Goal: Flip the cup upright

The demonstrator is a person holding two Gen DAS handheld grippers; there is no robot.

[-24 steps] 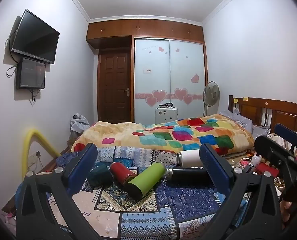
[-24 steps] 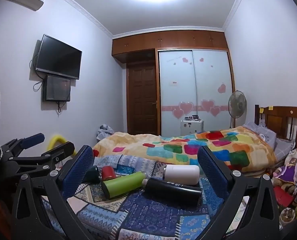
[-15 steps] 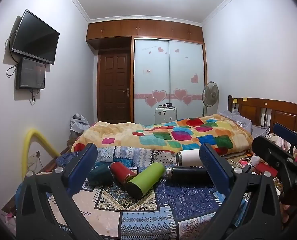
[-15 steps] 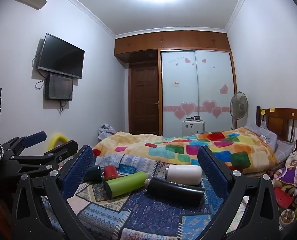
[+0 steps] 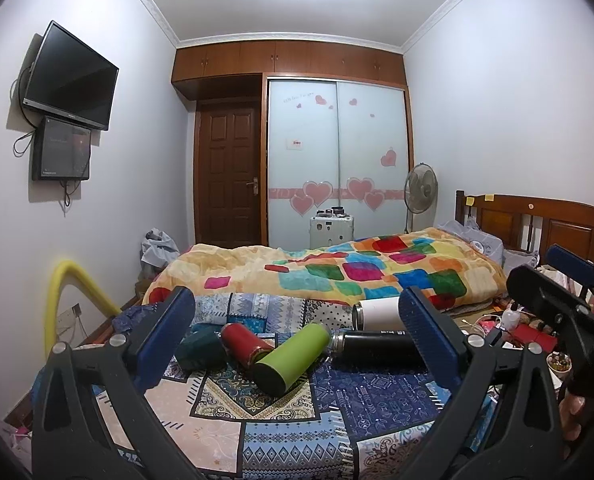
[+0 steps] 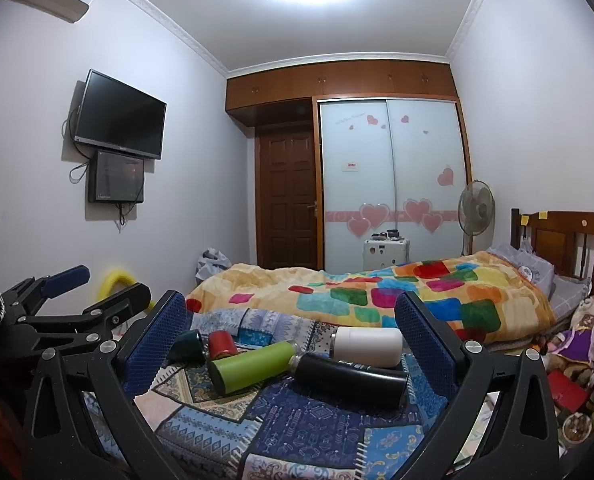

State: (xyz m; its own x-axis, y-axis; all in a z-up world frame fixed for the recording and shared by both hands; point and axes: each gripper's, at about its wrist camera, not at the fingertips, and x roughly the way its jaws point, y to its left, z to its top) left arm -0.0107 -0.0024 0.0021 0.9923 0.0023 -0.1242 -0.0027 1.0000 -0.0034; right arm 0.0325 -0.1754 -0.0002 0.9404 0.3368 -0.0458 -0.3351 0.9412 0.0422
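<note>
On the patchwork blanket [image 5: 281,432] at the foot of the bed, five cups lie on their sides, none upright: one dark teal cup [image 5: 200,350], one red cup [image 5: 244,342], one green cup [image 5: 293,359], one black cup [image 5: 377,347], one white cup [image 5: 379,314]. Right view shows the same five: teal [image 6: 188,347], red [image 6: 221,343], green [image 6: 253,366], black [image 6: 351,379], white [image 6: 367,346]. Left claw [image 5: 297,344] is wide open, holding nothing, short of the pile. Right claw [image 6: 291,346] is also spread wide and empty, hovering short of the cups. Task looks unstarted; which cup goes first can't be told. Risks, as I judge them: cups are clustered, green touching red and its neck right against the black one's cap, so closing on one may nudge a neighbour and set it rolling. Round bodies on soft fabric could roll away. Blanket is uneven and soft, so a cup stood up may tip again. Two claws close together could also bump each other.
</note>
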